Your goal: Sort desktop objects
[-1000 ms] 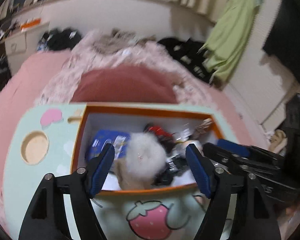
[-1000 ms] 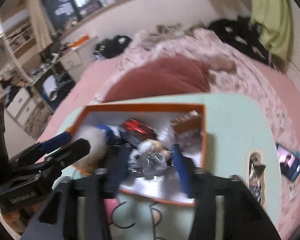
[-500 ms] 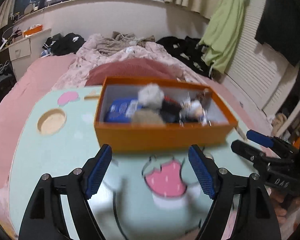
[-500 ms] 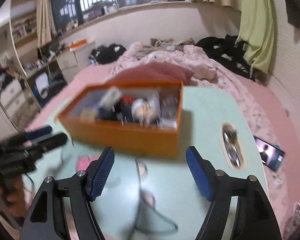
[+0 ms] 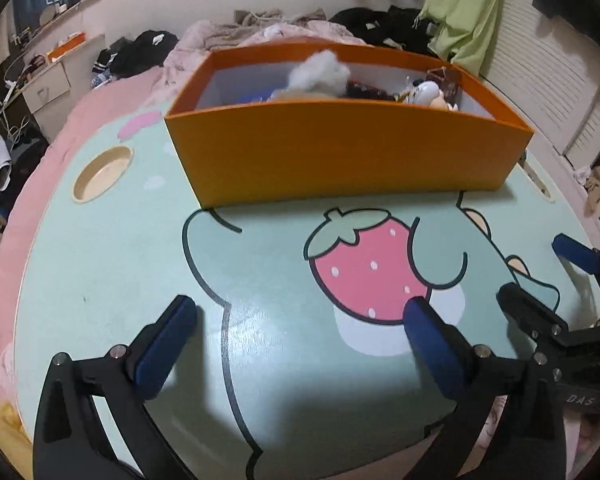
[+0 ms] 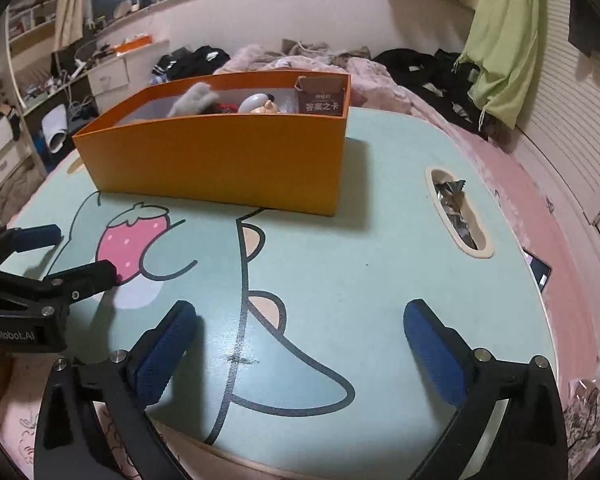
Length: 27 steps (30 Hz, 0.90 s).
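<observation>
An orange box (image 5: 340,152) (image 6: 220,160) stands at the far side of the mint-green table (image 5: 100,260). It holds a white fluffy thing (image 5: 320,72) (image 6: 194,98), a brown card pack (image 6: 322,96), a white round toy (image 6: 256,104) and other small items, partly hidden by the wall. My left gripper (image 5: 300,308) (image 6: 80,250) hovers low over the strawberry print (image 5: 364,268), its jaws opening with nothing between them. My right gripper (image 6: 300,308) (image 5: 536,268) hangs beside it on the right, jaws also opening, empty.
A slot (image 6: 456,212) on the table's right side holds crumpled foil wrappers. A round cup hole (image 5: 102,172) sits at the left. A phone (image 6: 538,270) lies on the pink bed beyond the right edge. Clothes are piled behind the box.
Both grippers drew back from over the box and sank toward the table's near side. Their jaws spread wider. The box now sits farther ahead, seen from the side.
</observation>
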### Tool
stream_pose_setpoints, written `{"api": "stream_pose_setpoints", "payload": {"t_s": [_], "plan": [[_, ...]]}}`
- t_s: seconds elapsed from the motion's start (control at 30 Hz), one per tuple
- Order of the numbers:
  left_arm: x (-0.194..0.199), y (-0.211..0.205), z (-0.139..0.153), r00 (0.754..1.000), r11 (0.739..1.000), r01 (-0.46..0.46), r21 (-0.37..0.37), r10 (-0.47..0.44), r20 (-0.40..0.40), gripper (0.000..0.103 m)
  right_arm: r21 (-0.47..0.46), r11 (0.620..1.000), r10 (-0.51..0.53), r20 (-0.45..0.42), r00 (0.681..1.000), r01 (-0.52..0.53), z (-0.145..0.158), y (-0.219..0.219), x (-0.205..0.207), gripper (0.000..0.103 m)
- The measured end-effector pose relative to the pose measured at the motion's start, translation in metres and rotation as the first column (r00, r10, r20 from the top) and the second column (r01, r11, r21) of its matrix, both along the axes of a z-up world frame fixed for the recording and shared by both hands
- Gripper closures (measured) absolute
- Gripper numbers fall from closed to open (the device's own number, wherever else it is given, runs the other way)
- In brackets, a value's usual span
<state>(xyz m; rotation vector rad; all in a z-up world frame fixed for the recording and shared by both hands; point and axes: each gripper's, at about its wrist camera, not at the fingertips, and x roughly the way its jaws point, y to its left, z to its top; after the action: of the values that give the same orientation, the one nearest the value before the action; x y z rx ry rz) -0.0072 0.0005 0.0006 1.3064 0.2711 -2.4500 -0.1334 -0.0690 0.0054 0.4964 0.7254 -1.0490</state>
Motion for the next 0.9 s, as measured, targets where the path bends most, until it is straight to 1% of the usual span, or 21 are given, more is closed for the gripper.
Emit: {"api": "stream_pose_setpoints", "payload": {"t_s": [0.13,0.9], "plan": [[-0.0008,-0.0003,-0.005,1.0,1.0,0.005,0.003,-0.005,-0.001,0.0,-0.001,1.0,0.0,0.0,1.0,0.0,-0.0004,0.0011,-0.0003,0.0],[-0.0022,-0.0044,0.0047,1.0,1.0,0.023,0.0,-0.023,-0.001,0.0,-0.001,1.0,0.0,-0.001,1.0,0.0,-0.0005,0.0022,0.0001,0.0]]}}
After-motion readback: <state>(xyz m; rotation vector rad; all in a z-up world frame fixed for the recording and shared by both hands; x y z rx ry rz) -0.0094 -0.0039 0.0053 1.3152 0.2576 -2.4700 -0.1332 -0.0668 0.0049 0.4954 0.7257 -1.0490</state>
